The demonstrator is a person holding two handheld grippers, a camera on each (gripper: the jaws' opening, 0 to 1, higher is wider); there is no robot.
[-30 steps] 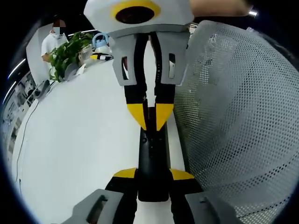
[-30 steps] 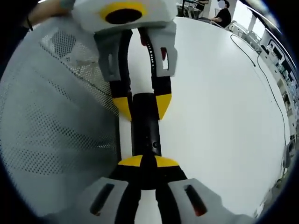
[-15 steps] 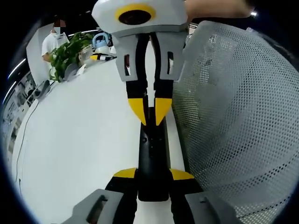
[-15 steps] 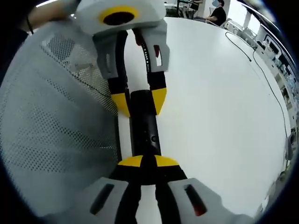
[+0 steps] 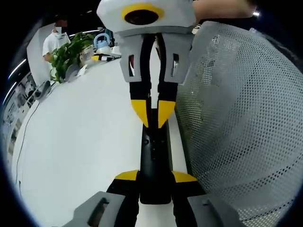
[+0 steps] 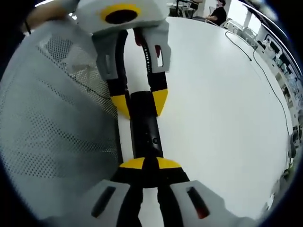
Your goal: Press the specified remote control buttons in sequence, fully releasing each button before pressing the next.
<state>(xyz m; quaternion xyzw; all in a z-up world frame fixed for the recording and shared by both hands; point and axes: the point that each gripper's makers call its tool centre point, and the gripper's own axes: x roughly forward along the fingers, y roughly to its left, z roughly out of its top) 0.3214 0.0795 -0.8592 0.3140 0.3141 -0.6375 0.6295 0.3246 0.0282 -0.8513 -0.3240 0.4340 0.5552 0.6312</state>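
Left gripper view – mesh basket [image 5: 241, 123] crowds remote [image 5: 155, 161] | plant [image 5: 71, 52] far

Left gripper [image 5: 155, 176] fingers clamp near end of black remote [image 5: 155, 156] on white surface [image 5: 80, 137]. Right gripper [image 5: 152, 113], fingers together, tips over remote's far end. White mesh basket [image 5: 241, 123] just beside; plant [image 5: 70, 52] far off.

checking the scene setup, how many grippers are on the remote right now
2. The left gripper clamps one end of the black remote; the right gripper has its closed yellow tips on the other end, beside the white mesh.
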